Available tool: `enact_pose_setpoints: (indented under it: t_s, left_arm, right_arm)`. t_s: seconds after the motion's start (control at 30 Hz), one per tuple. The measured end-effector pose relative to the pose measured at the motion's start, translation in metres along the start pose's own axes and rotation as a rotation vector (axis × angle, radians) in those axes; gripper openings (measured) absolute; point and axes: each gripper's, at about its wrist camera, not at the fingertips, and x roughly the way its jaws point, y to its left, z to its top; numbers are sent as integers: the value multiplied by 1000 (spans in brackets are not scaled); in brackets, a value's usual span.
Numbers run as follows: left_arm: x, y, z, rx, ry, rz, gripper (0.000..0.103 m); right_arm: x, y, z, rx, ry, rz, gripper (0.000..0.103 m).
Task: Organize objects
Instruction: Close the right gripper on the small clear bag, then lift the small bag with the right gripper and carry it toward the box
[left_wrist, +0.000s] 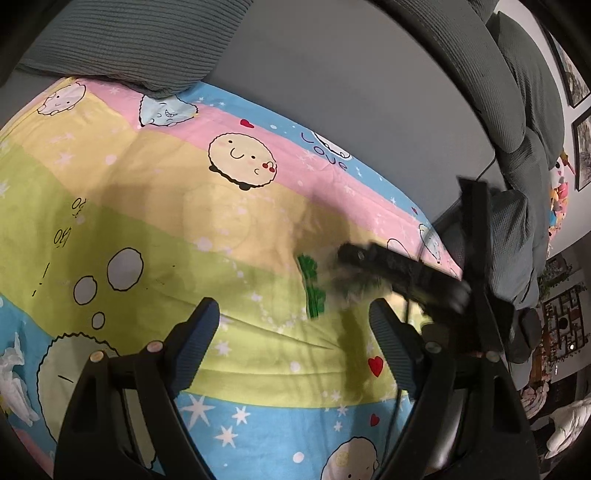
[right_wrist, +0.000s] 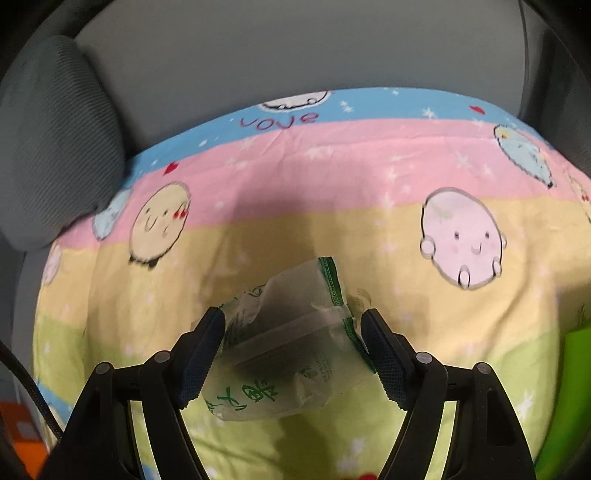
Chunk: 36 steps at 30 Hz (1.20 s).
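A crumpled clear plastic packet (right_wrist: 288, 343) with green print lies on the cartoon-print blanket (right_wrist: 369, 177). My right gripper (right_wrist: 293, 317) is open and points down over it, one finger at each side of the packet, which rests on the cloth. In the left wrist view that gripper is a blurred black shape (left_wrist: 402, 273), and the packet's green edge (left_wrist: 312, 291) shows beside it. My left gripper (left_wrist: 293, 306) hangs open above the yellow-green stripe of the blanket (left_wrist: 147, 221) with nothing between its fingers.
The blanket covers a grey sofa seat (left_wrist: 351, 92). A grey ribbed cushion (left_wrist: 122, 40) rests on its far corner, and more cushions (left_wrist: 524, 92) line the sofa back. A crumpled white tissue (left_wrist: 13, 380) lies at the left edge. Something bright green (right_wrist: 572, 387) sits at the right.
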Motion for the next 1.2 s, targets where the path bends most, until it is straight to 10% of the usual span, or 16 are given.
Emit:
enact_pose_setpoints:
  t_s: [0.63, 0.97, 1.2]
  left_arm:
    - [14, -8, -7, 24, 74, -8, 83]
    - [16, -14, -12, 25, 134, -50, 83]
    - [35, -31, -23, 51, 185, -62, 83]
  right_arm:
    - [-52, -35, -85, 31, -13, 178, 73]
    - [-67, -40, -120, -64, 55, 133, 73]
    - [-105, -69, -119, -6, -66, 131, 73]
